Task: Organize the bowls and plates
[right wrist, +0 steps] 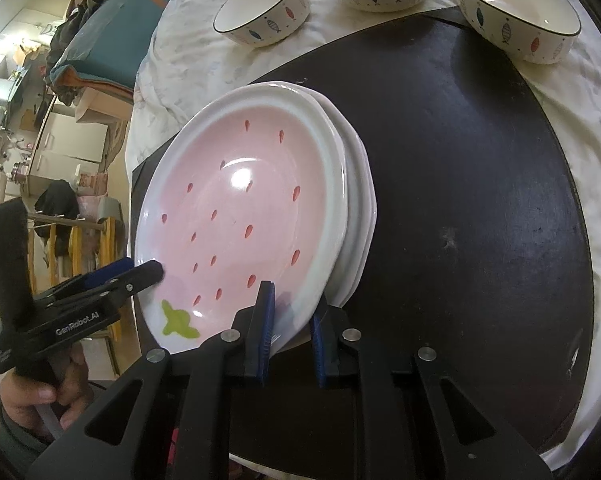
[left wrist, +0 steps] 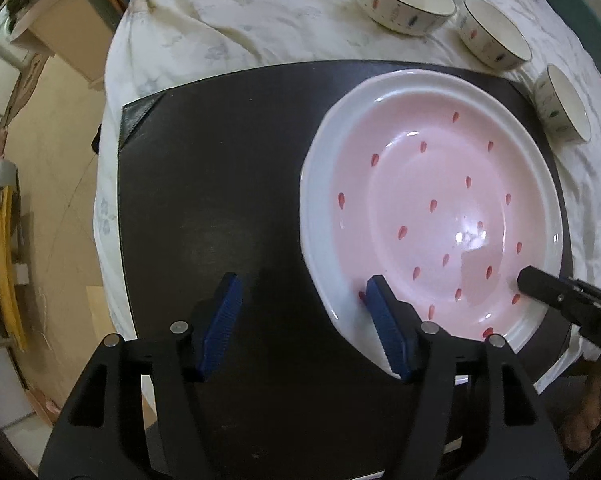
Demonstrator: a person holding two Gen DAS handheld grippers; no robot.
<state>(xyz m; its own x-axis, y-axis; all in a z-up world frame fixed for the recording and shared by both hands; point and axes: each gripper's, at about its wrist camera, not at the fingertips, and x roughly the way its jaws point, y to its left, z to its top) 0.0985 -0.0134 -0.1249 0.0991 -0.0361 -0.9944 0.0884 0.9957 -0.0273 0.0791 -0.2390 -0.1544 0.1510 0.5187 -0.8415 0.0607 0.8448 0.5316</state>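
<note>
Fingers of right gripper (right wrist: 291, 334) clamped on near rim of pink plate (right wrist: 236, 216), top of a plate stack, tilted up off black mat (right wrist: 480, 200). Left gripper (left wrist: 304, 324) approx half open, rim straddled, not pinched. Three bowls (right wrist: 260, 10) behind on white cloth (left wrist: 260, 20).

A wrinkled white cloth (left wrist: 260, 20) covers the table under a dark mat (left wrist: 220, 184); beige floor (left wrist: 56, 152), cluttered shelving (right wrist: 60, 136) and folded fabrics (right wrist: 112, 40) beyond.

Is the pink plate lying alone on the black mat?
No, the right wrist view shows the pink plate on top of other white plates, stacked on the black mat.
</note>
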